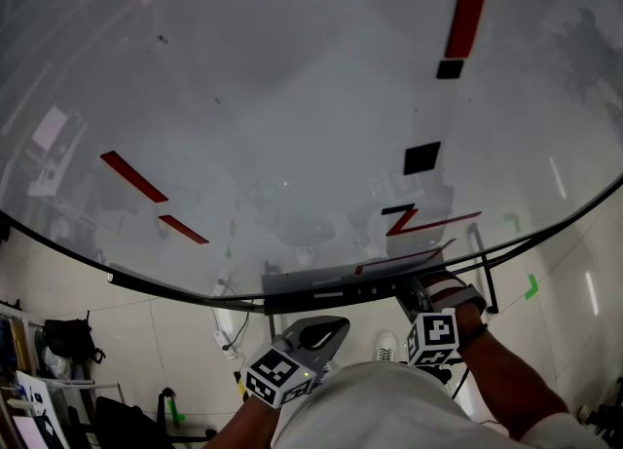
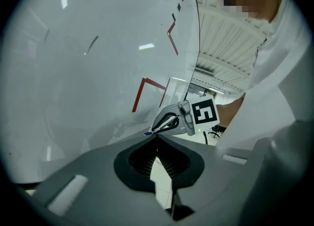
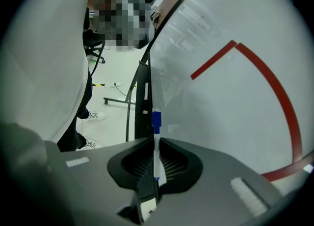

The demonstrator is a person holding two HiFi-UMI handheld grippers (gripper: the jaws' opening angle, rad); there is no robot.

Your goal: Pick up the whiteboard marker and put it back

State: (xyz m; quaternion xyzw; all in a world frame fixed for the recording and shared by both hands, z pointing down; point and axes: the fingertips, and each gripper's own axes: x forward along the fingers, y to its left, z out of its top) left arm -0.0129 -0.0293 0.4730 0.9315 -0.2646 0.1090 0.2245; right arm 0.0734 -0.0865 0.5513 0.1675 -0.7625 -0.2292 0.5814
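Since the right gripper (image 3: 157,144) is clamped on the whiteboard marker (image 3: 155,127) and hangs just over the tray (image 1: 321,293) that runs along the bottom edge of the whiteboard (image 3: 230,112), the step in hand looks like the put-back, and it wants care more than speed. The marker is held by its white barrel, deep between the pads, with the blue cap sticking out ahead of the jaws. Its long axis follows the line the gripper points along, cap end forward and slanting down toward the tray. In the right gripper view that axis lies almost along the tray's own length, which is the right heading. My judgement is that the barrel should be brought level with the ledge, kept close to the board's lower edge so it cannot roll off the front lip, and let go only once it rests along the tray. Whether the cap already touches the ledge I cannot tell. A steep release would likely tip the marker off the end. The left gripper (image 2: 157,144) is held back from the board, jaws closed with nothing between them.
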